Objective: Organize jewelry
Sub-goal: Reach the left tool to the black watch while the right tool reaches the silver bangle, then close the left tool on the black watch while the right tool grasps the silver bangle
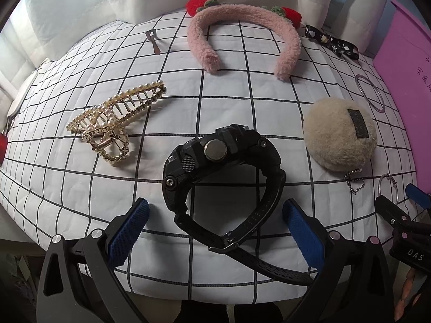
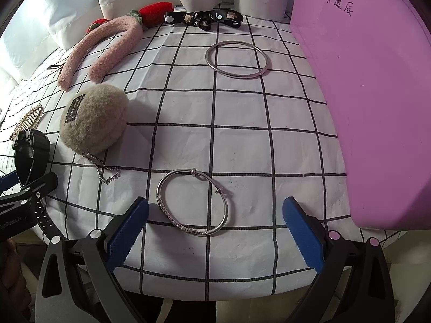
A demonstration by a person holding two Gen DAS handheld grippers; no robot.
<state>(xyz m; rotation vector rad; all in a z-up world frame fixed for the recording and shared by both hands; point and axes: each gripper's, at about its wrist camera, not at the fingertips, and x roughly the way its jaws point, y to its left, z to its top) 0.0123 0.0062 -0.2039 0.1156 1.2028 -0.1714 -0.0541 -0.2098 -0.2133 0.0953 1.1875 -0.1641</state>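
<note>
My left gripper (image 1: 215, 215) is open, its blue pads either side of a black wristwatch (image 1: 223, 167) lying on the checked cloth; the strap loop sits between the fingers. My right gripper (image 2: 215, 212) is open around a thin silver bangle with a clasp (image 2: 192, 202), which lies flat just ahead of the fingertips. A larger plain silver ring bangle (image 2: 237, 59) lies farther back. A gold pearl hair claw (image 1: 115, 123) lies left of the watch. A beige fluffy pom-pom keychain (image 1: 339, 132) lies right of it, also seen in the right wrist view (image 2: 94, 118).
A pink fuzzy headband (image 1: 242, 37) with red strawberries lies at the back. A black patterned strap (image 2: 204, 18) and a small hair clip (image 1: 153, 41) lie near white pillows (image 1: 80, 13). A purple box (image 2: 363, 94) stands at the right edge of the cloth (image 2: 215, 123).
</note>
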